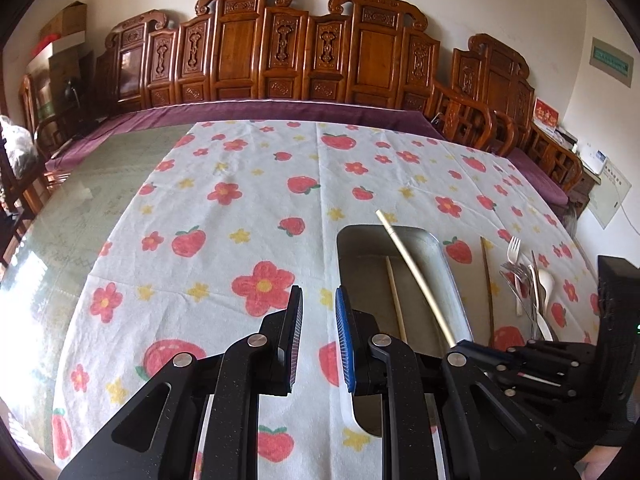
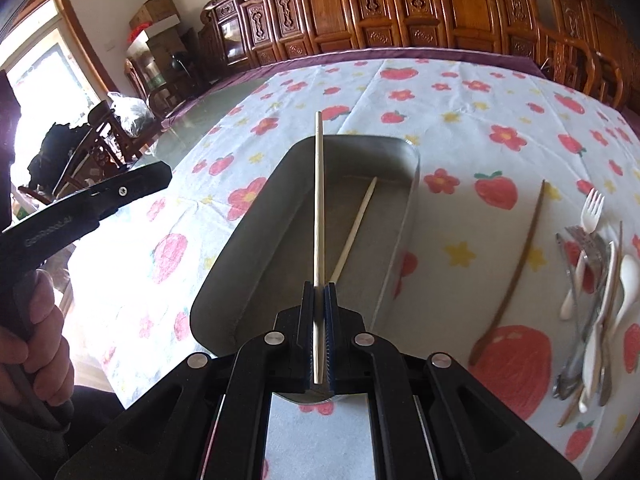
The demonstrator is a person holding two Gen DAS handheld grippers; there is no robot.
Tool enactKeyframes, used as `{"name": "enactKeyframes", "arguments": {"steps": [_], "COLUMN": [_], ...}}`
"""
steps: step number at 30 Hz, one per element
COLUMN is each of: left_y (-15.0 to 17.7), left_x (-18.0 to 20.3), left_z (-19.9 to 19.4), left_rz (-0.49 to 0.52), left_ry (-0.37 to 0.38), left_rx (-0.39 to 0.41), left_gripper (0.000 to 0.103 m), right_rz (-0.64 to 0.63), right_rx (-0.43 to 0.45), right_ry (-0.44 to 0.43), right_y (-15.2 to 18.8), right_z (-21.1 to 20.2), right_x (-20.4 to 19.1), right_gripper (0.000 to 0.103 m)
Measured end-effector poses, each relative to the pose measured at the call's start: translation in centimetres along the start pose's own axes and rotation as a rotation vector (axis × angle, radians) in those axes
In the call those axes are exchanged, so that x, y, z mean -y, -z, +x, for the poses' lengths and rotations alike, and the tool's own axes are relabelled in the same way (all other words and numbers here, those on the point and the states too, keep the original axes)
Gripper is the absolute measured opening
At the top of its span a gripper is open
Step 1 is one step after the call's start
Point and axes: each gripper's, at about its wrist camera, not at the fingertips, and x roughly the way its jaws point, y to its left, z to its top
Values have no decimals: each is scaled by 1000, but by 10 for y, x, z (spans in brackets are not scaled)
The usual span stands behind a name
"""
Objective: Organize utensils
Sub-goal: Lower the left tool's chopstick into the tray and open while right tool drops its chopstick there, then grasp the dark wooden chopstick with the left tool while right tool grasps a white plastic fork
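Observation:
My right gripper (image 2: 319, 294) is shut on a pale chopstick (image 2: 318, 200), which sticks out forward over a metal tray (image 2: 248, 240). A second pale chopstick (image 2: 354, 228) lies slanted inside the tray. From the left wrist view, the held chopstick (image 1: 412, 276) slants over the tray (image 1: 360, 264), and the other chopstick (image 1: 396, 300) lies on the tray floor. My left gripper (image 1: 319, 304) hovers over the cloth just left of the tray. It is open by a narrow gap with nothing between its pads.
A dark brown chopstick (image 2: 520, 260) lies on the flowered tablecloth (image 2: 460, 120) right of the tray. Further right is a pile of forks and spoons (image 2: 592, 300). Carved wooden chairs (image 1: 280, 52) line the table's far edge. A hand (image 2: 40, 320) grips the left gripper's handle.

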Motion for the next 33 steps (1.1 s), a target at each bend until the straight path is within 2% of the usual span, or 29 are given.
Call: {"name": "enactKeyframes", "arguments": {"steps": [6,10,16,21,27,30,33], "left_y": [0,1,5,9,18,21,24], "left_x": [3,12,36,61,88,97,105], "left_z": [0,0,1,2,6,7,10], "left_rz": [8,20,51,81,118,128,129], "left_ry": [1,12,43,81,113,125,146], "left_rx": [-1,0,-3,-1,-12,-14,-22], "left_gripper": [16,16,17,22,22,22,22], "right_rz": [-15,-46,-85,-73,-52,-43,-50], "right_rx": [10,53,132,153,141,134,116], "right_ry": [-52,-49,51,177,283,292,288], "right_y": [3,6,16,30,47,52,57], "right_z": [5,-16,-69,-105,-113,-106,-95], "right_x": [0,8,48,99,143,149,148], "right_gripper": [10,10,10,10,23,34,37]}}
